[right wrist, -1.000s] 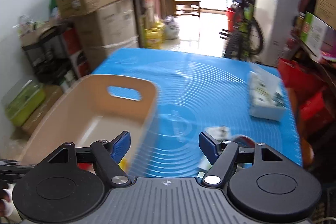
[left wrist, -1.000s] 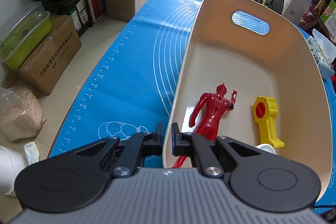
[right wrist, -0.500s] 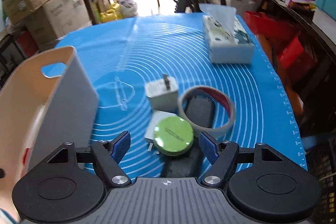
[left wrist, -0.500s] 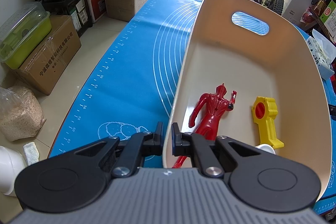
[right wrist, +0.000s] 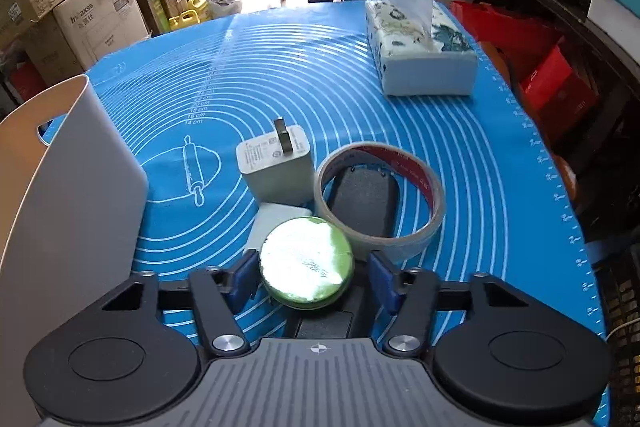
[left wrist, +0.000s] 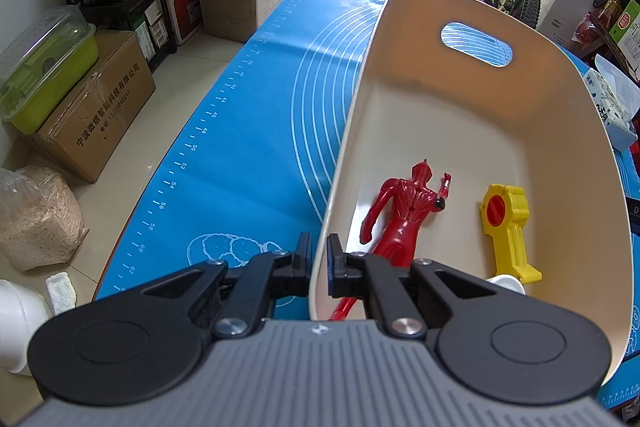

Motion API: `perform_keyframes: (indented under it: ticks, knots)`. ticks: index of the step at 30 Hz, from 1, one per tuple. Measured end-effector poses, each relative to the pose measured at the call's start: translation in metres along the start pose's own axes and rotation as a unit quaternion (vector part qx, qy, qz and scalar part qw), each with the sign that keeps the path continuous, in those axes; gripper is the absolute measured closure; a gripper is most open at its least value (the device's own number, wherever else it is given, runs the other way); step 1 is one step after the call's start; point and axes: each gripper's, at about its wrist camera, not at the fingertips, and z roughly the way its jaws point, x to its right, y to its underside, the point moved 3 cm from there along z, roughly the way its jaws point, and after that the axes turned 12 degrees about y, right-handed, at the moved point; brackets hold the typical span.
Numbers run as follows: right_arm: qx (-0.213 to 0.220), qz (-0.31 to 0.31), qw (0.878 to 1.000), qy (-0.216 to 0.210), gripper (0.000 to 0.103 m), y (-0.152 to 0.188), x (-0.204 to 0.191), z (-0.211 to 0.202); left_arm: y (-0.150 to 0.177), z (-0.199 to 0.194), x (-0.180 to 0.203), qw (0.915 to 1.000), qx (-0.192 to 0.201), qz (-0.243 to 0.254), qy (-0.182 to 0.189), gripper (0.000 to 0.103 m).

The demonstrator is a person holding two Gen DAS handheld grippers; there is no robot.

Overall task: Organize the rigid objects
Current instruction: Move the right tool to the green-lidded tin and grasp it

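Right gripper (right wrist: pixel 312 281): jaws closing around round green tin (right wrist: pixel 307 263), glossy lid; pads not yet pressing. Crowded close: white charger (right wrist: pixel 276 163), prongs up; tape roll (right wrist: pixel 380 193) ringing a black oblong; tissue box (right wrist: pixel 420 51) beyond. Left gripper (left wrist: pixel 318 267) clamped on smooth cream bin (left wrist: pixel 460 131) wall. Inside: red figure (left wrist: pixel 404 207), yellow toy (left wrist: pixel 506 227). Blue mat (right wrist: pixel 320 67) beneath.

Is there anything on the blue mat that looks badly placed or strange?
Yes. The loose items are heaped rather than laid apart: the green round tin rests tilted on a white adapter, and the tape roll lies around a black object. The right gripper is closing around the tin. Nothing looks spilled or broken.
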Motion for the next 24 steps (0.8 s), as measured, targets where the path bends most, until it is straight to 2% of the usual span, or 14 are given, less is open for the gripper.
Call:
perform_keyframes:
  ticks: [2, 13, 24]
  knots:
    - [0.0, 0.005, 1.0, -0.004, 0.049, 0.0, 0.001, 0.0, 0.0, 0.0, 0.0, 1.0, 0.0, 0.0, 0.0, 0.094]
    - [0.021, 0.001, 1.0, -0.013, 0.049, 0.006, 0.006, -0.018, 0.0, 0.0, 0.0, 1.0, 0.0, 0.0, 0.001, 0.094]
    - [0.115, -0.034, 0.991, -0.057, 0.049, -0.019, -0.021, -0.097, 0.0, 0.0, 0.0, 1.0, 0.0, -0.001, 0.001, 0.094]
